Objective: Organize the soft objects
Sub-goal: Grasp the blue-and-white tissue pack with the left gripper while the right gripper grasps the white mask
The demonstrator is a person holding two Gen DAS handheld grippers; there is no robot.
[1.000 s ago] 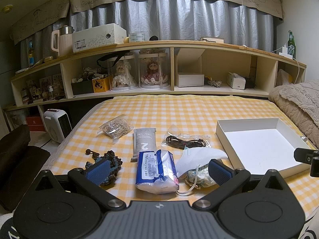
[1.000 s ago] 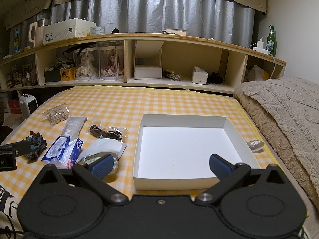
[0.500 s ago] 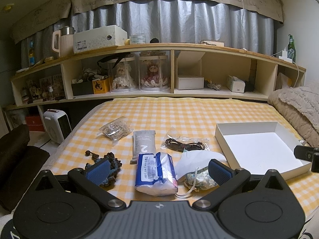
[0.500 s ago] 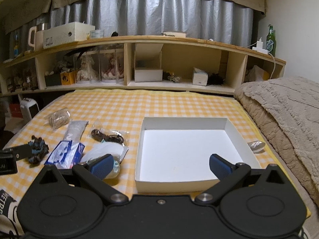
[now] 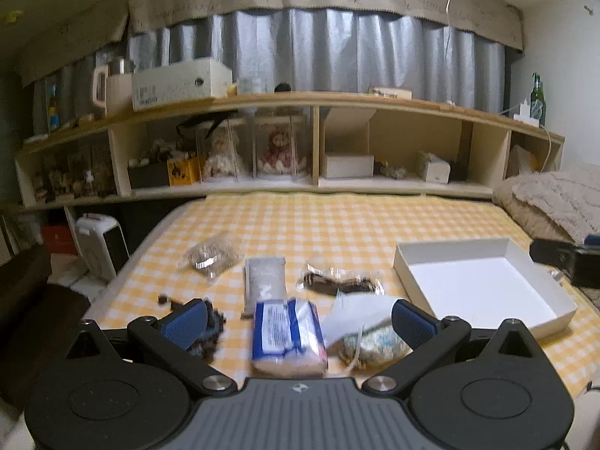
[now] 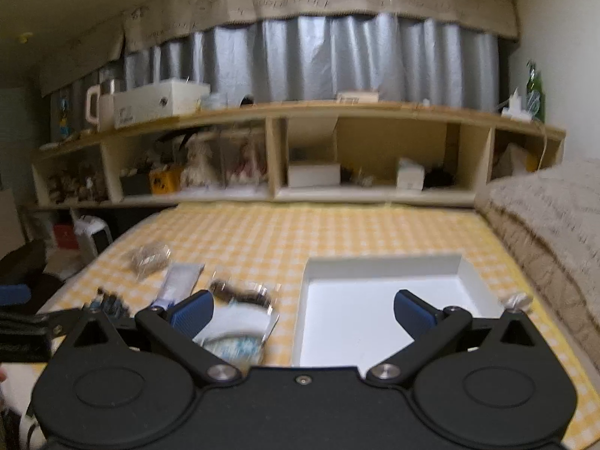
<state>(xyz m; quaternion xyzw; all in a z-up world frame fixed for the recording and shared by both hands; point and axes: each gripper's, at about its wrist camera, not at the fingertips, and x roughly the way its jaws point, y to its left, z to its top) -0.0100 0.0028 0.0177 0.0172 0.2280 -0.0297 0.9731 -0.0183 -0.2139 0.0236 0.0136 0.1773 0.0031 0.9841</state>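
On gingham bedspread (image 5: pixel 356 225), blue-labelled tissue pack (image 5: pixel 287 333), print blurred

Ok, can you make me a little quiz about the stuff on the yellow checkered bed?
1. True or false: the white box already has things in it.
2. Which lies nearest the left gripper? A) blue-and-white tissue pack B) green bottle C) white heater
3. Fill in: both the left gripper and the right gripper have their jaws ____.

Key: 1 false, it holds nothing. 2 A. 3 open.
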